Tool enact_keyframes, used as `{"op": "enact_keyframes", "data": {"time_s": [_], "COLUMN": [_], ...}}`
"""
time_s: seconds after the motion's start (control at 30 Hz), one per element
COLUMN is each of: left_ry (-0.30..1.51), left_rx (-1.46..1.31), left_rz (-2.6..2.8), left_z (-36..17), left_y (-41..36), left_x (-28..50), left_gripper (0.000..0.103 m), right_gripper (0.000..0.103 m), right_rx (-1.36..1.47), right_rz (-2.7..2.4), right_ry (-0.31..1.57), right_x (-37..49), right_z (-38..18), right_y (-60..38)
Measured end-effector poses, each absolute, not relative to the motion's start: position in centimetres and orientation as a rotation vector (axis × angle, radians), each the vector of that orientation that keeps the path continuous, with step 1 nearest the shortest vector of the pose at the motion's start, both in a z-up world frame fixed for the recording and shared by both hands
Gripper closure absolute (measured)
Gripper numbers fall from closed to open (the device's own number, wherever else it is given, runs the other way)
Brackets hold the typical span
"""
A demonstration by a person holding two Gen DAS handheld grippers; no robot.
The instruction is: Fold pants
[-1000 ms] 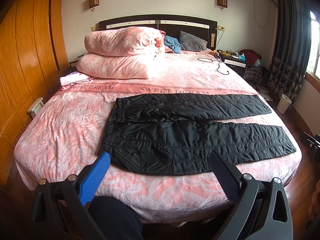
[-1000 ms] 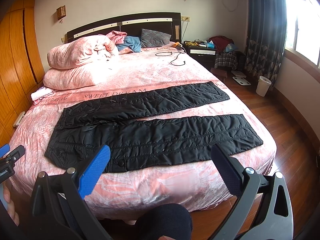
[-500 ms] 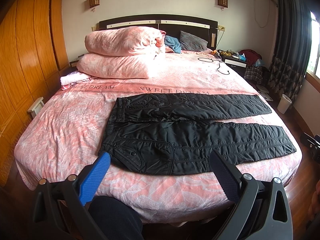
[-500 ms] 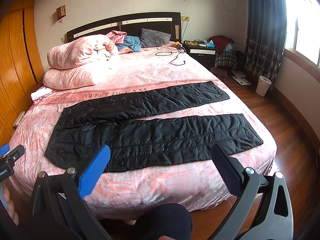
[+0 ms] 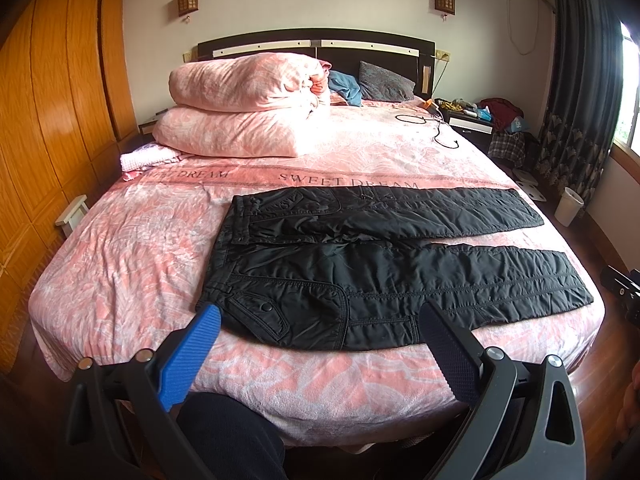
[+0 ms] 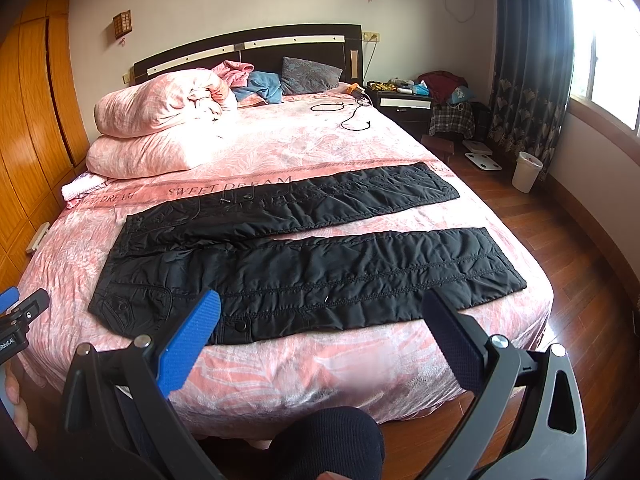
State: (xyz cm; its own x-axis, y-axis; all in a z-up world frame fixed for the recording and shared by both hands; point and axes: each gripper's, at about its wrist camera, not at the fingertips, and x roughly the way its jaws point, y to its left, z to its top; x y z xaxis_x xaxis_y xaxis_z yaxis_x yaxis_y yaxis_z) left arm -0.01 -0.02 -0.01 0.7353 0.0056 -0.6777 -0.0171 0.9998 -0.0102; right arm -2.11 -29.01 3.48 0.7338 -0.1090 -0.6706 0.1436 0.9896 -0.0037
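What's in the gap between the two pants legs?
Just bare pink bedspread. The black pants legs lie apart near the cuffs; the right wrist view shows it best.

I see a pink bed with "SWEET DREAM" print; folded pink quilt stacked on a pillow near the dark headboard; black cable on the sheet; white bin by the curtain; wooden wardrobe along one side.

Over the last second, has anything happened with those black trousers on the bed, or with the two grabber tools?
Nothing visibly changed. The black pants lie spread flat on the pink bed as before, legs apart. The left gripper and right gripper hang open short of the bed edge, holding nothing.
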Motion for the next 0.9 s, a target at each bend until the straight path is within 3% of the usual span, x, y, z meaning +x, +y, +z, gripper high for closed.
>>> {"op": "enact_keyframes", "data": {"time_s": [0.9], "left_ry": [0.755], "left_rx": [0.001], "left_rz": [0.004], "left_z": [-0.2], "left_y": [-0.1], "left_x": [0.9], "left_gripper": [0.004], "right_gripper": [0.002], "right_rx": [0.035], "right_rz": [-0.157], "right_ry": [0.736], "right_x": [-0.8], "right_z": [2.1], "right_y": [-29.4]}}
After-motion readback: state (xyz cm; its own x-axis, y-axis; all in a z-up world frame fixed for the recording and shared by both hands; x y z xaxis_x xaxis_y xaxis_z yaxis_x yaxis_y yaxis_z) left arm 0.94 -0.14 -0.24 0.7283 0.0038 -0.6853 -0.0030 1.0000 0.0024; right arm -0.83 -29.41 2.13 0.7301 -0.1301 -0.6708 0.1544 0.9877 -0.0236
